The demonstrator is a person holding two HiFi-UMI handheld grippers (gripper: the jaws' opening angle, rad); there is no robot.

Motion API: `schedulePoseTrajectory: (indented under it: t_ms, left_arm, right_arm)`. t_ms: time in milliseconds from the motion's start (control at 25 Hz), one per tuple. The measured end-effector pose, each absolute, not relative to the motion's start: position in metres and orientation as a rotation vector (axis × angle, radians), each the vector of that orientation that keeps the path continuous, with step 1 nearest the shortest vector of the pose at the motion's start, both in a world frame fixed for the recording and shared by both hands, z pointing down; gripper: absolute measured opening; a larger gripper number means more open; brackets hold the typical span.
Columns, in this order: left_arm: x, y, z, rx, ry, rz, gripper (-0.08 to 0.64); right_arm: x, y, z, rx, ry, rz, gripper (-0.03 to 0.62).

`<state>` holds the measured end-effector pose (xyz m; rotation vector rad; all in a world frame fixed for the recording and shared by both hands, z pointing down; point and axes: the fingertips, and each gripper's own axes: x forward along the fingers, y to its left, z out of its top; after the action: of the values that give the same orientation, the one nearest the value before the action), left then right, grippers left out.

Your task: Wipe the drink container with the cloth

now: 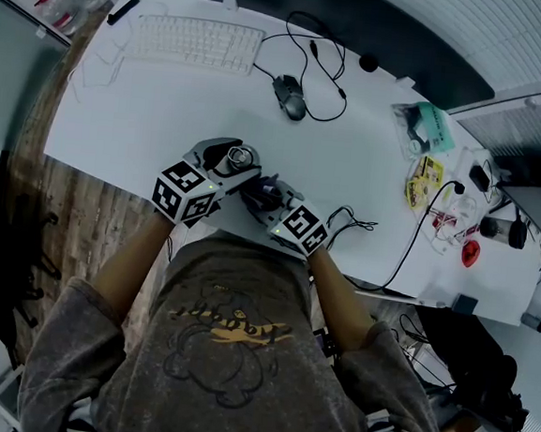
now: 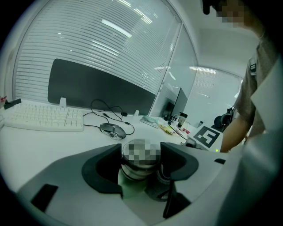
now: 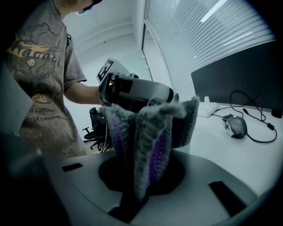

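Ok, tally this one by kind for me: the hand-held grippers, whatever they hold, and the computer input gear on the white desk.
grippers: 2, the left gripper and the right gripper
drink container: 1, between the left jaws
cloth: 1, in the right jaws
keyboard: 1
mouse: 1
total: 6

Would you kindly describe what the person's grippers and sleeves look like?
Both the left gripper and right gripper have pale grey bodies, dark jaws and a cube of black-and-white square markers. The person wears a grey short-sleeved T-shirt with a printed front.
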<state>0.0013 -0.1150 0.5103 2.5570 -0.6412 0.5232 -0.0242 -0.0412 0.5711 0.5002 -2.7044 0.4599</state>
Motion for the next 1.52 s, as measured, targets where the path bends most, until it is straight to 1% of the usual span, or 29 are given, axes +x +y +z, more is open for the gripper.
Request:
schedulePoseTrajectory:
  t_ms: [440,640,1240,1520]
  left_arm:
    - [0.002,-0.115,0.511,2.558,-0.648,0.530,0.279]
    - [0.002,-0.115,0.511,2.559,-0.646,0.536,0.279]
    - [0.003,-0.114,0.512,2.560,-0.624,0.561,0.279]
    - [0.003,-0.113,0.511,2.561,-0.602,0.573,0.280]
  right_arm:
    - [-0.047,-0.040,0.571,0.637,-2.743,0.547,0.048]
    - [-0.062,-0.043,0.571,0.667,-2.750,0.525,0.048]
    - [-0.083,-0.062,0.568,1.044,-2.708,0.597,0.046]
    - [-0.094,-0.065,0.567,1.020,-2.720,0.592,0.048]
